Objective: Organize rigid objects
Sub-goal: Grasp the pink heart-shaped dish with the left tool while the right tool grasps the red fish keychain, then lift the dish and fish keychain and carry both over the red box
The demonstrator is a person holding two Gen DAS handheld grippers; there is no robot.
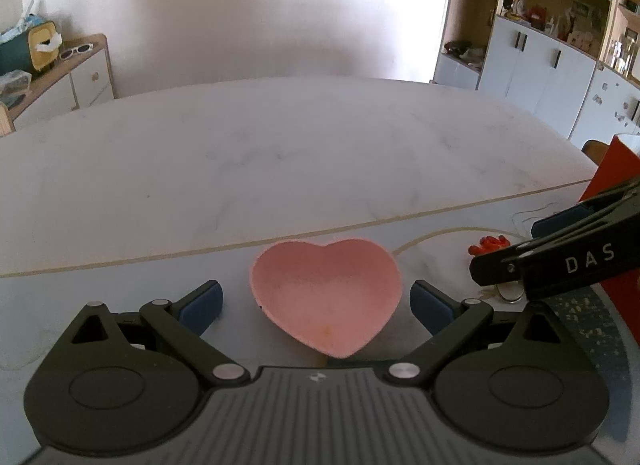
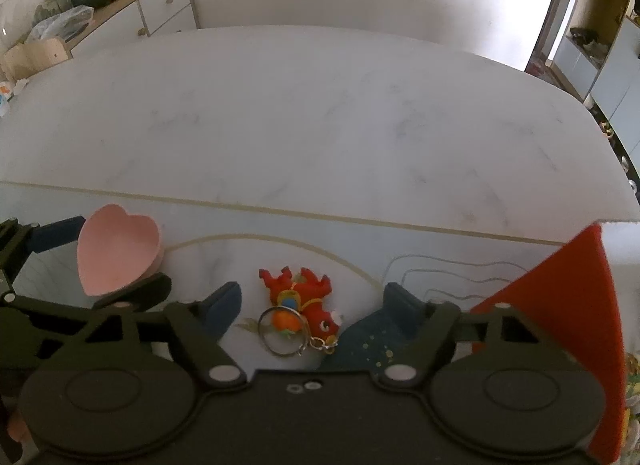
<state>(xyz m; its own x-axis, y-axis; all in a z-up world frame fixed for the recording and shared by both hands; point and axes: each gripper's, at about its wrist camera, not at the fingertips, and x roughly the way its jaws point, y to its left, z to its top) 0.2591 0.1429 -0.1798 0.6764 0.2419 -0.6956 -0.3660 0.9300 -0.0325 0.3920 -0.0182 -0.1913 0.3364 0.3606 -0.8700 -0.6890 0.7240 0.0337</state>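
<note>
A pink heart-shaped bowl (image 1: 326,293) stands on the white marble table (image 1: 280,169). My left gripper (image 1: 316,301) is open around it, a blue pad on each side with a gap to the rim. In the right wrist view the bowl (image 2: 116,249) sits at the left, with the left gripper (image 2: 114,261) straddling it. A red toy-animal keychain (image 2: 308,297) with a metal ring lies on the table between the blue pads of my right gripper (image 2: 314,305), which is open and apart from it. The left wrist view shows part of the keychain (image 1: 490,243) beneath the right gripper (image 1: 516,245).
A red box (image 2: 580,325) stands upright close to the right finger. A dark teal speckled mat (image 2: 372,339) lies under the right gripper. A thin white cord (image 2: 440,265) trails over the table. A cabinet (image 1: 80,81) stands beyond the table's far left.
</note>
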